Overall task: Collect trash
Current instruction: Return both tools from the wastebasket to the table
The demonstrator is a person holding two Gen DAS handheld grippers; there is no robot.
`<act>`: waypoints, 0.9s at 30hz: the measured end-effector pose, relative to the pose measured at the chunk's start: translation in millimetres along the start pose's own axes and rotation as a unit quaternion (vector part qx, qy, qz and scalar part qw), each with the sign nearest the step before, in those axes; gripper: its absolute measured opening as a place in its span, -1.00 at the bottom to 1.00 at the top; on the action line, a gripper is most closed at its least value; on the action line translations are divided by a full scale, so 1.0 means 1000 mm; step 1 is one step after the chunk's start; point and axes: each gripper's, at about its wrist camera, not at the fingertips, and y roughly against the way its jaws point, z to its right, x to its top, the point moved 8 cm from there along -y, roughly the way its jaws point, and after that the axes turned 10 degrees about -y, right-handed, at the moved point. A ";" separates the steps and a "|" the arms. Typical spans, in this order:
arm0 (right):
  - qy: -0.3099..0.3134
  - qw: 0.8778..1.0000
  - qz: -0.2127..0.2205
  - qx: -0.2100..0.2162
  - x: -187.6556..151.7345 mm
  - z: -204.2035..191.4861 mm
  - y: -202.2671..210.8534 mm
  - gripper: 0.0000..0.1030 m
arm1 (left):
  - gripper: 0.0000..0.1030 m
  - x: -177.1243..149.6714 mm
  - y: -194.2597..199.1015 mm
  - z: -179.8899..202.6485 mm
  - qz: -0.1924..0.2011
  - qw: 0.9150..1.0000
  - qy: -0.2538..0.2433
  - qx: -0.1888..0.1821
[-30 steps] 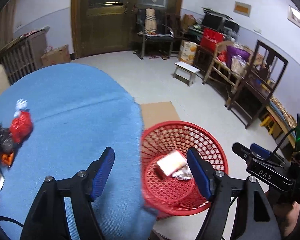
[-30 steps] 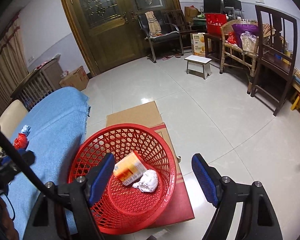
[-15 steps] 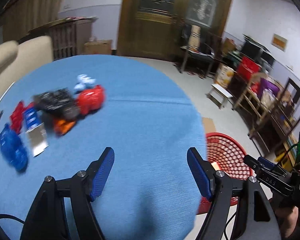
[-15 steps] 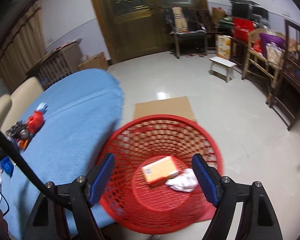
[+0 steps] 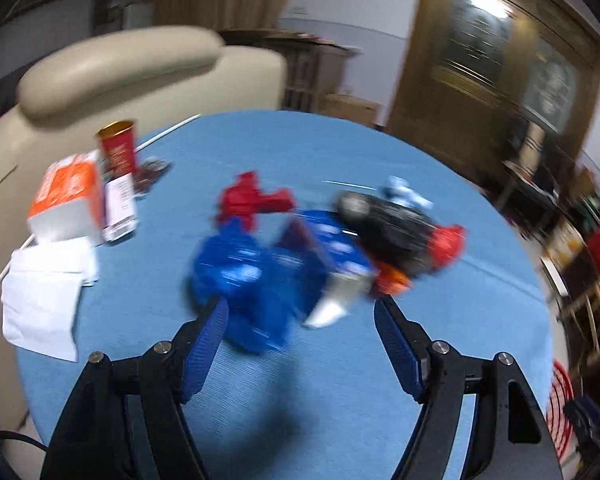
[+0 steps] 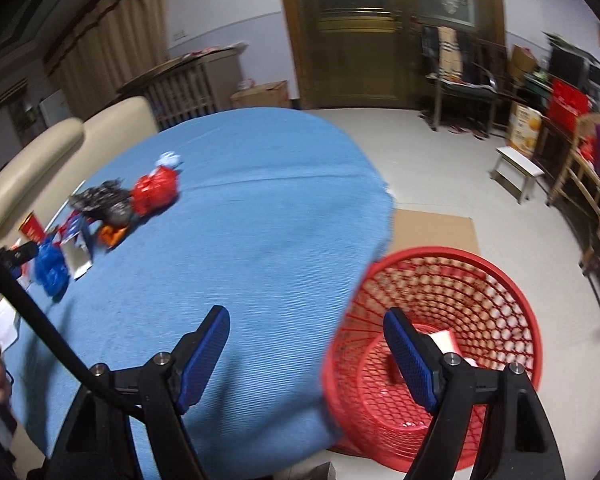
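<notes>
Left wrist view: the left gripper (image 5: 300,344), fingers apart and empty, faces the blue wrapper (image 5: 256,280) in the table's trash pile, apparently lined up for pickup; right wrist view: the right gripper (image 6: 306,356), likewise spread and empty, hangs beside the red basket (image 6: 436,360), which already holds trash

Both my claws swung from the basket to the table

My left gripper (image 5: 300,344) has turned from the red basket (image 5: 560,412), now low at 4 o'clock, and closed on the trash; the blue wrapper (image 5: 256,284) sits at 12 o'clock between its fingers. My right gripper (image 6: 306,354) swung left, so the blue tablecloth (image 6: 260,248) fills its view and the basket (image 6: 460,336) slid to 4 o'clock.
</notes>
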 end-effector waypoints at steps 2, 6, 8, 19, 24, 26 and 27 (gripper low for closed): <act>0.014 1.000 -0.003 0.007 0.001 -0.013 -0.002 0.59 | 0.48 0.002 -0.011 -0.015 -0.008 1.000 0.013 0.010; 0.045 0.999 -0.008 0.027 -0.001 -0.046 -0.006 0.59 | 0.48 0.006 -0.030 -0.031 -0.019 0.999 0.025 0.021; 0.054 0.998 -0.011 0.035 -0.001 -0.056 -0.008 0.59 | 0.49 0.007 -0.040 -0.034 -0.025 0.999 0.025 0.022; 0.116 0.990 -0.015 0.077 -0.004 -0.128 -0.017 0.59 | 0.49 0.001 -0.076 -0.048 -0.059 0.997 0.034 0.023; 0.131 0.987 -0.019 0.088 -0.005 -0.150 -0.022 0.59 | 0.40 -0.006 -0.079 -0.057 -0.062 0.997 0.038 0.004; 0.135 0.987 -0.022 0.090 -0.006 -0.155 -0.026 0.59 | 0.14 -0.009 -0.077 -0.059 -0.063 0.998 0.030 0.006; 0.136 0.986 -0.024 0.093 -0.006 -0.160 -0.029 0.59 | 0.14 -0.010 -0.075 -0.061 -0.059 0.998 0.029 0.009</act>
